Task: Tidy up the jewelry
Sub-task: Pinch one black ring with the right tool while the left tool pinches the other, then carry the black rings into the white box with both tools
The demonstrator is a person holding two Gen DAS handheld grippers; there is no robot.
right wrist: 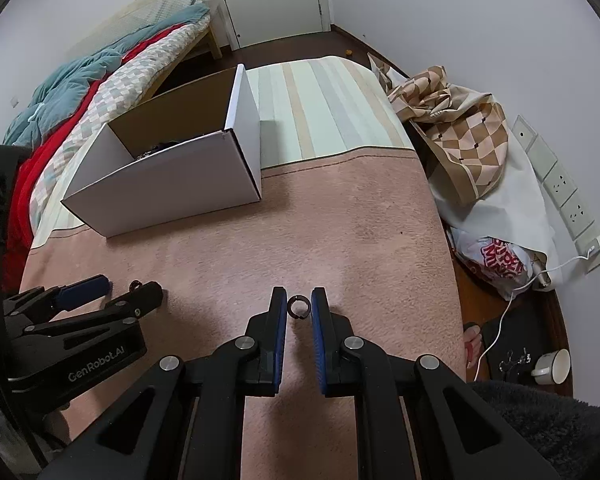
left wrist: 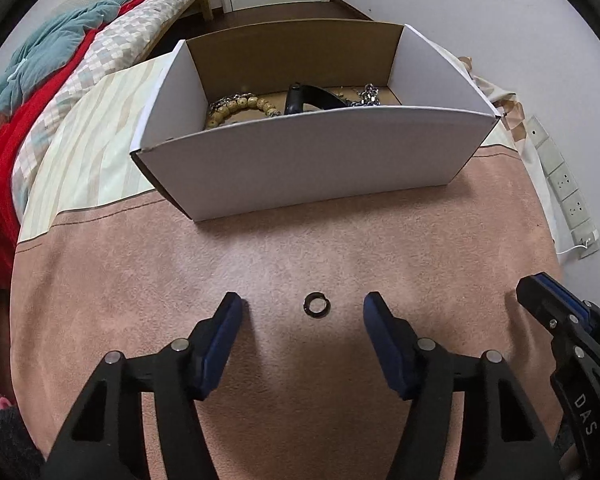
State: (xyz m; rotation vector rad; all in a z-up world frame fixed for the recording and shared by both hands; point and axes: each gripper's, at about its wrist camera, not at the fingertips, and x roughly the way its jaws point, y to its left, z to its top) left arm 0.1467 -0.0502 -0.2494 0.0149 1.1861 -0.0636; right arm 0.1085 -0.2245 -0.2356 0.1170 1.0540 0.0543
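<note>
The right gripper (right wrist: 299, 300) pinched a ring (right wrist: 299, 306) above the pink blanket (right wrist: 340, 220); the left gripper (left wrist: 302, 307) stood released around another ring (left wrist: 317, 305). Next: carry to the box (right wrist: 172, 184).

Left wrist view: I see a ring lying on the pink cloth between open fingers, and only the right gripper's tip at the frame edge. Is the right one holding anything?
Observer: Yes. The right gripper is closed on a second ring, and both pads appear to touch it.
Operator: Is that ring flat on the cloth?
Observer: No, it stands on edge between the pads.
Operator: Anything on the floor to the right?
Observer: A white cup, near a white cable.
</note>
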